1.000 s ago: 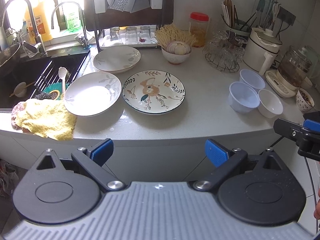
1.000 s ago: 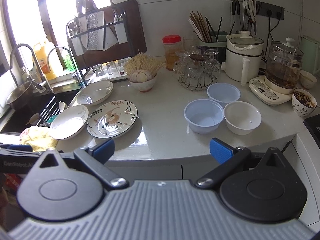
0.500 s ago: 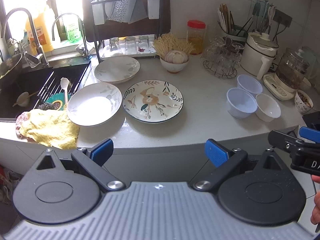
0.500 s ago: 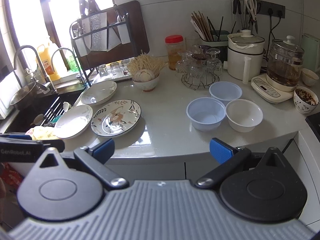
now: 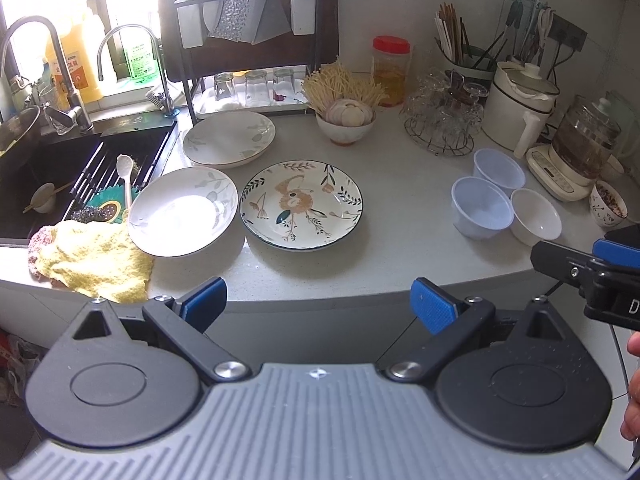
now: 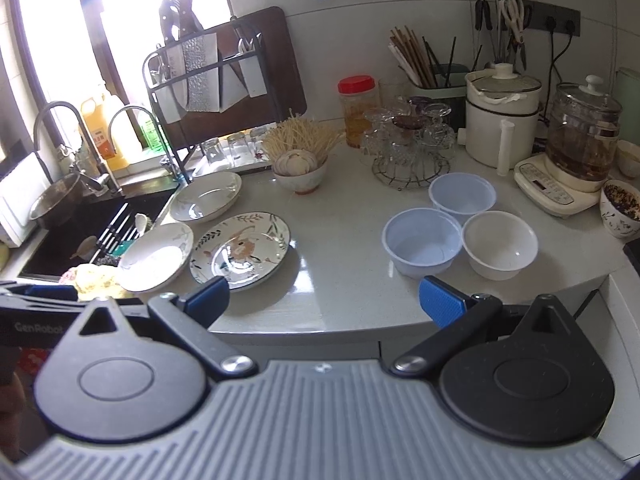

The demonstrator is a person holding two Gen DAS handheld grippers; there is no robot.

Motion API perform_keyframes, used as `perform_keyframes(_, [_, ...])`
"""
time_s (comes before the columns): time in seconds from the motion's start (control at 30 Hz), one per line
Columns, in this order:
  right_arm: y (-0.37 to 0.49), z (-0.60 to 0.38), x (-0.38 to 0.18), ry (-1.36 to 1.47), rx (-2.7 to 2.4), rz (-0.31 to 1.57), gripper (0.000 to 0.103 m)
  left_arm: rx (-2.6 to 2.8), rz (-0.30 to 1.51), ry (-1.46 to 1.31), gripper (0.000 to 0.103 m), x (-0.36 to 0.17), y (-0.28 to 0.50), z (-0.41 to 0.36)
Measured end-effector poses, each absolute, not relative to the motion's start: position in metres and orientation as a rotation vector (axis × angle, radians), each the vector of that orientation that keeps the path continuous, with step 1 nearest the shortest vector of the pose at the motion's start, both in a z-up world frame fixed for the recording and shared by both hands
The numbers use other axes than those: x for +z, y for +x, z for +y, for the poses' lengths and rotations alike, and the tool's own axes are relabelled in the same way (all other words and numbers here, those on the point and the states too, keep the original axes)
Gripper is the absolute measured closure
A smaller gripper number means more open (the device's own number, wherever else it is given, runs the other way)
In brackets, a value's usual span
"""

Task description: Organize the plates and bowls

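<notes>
With the left gripper point(image 5: 318, 300) and right gripper point(image 6: 324, 298) both spread wide and empty, the glazed plates point(image 5: 302, 204) at 12 o'clock on the tabletop point(image 5: 400, 216) are probably heavy, slippery and breakable, so grasp the raised rim; the plastic bowls point(image 6: 422, 240) at 1 o'clock are light.

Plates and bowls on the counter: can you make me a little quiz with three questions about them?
1. How many plates lie near the sink?
2. True or false: the floral plate is stacked on a white plate.
3. Which bowl is nearest the counter's front edge: A, the blue bowl, or B, the garlic bowl?

Key:
1. Three.
2. False; they lie side by side.
3. A.

Both the left gripper and right gripper are open and empty.
</notes>
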State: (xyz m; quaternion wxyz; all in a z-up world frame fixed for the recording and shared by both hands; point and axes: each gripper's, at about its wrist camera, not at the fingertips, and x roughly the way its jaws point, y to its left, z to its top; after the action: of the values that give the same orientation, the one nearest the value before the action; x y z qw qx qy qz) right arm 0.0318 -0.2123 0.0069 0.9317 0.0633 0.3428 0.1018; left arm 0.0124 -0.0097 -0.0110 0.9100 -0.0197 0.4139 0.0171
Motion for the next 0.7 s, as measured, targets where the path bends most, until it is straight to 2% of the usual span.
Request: perform_keyframes(0.7, [0.079, -0.147, 0.002, 0.146, 0.134, 0.721, 0.0, -0.058, 0.853, -0.041, 0.003, -0.014, 0.092, 0.068])
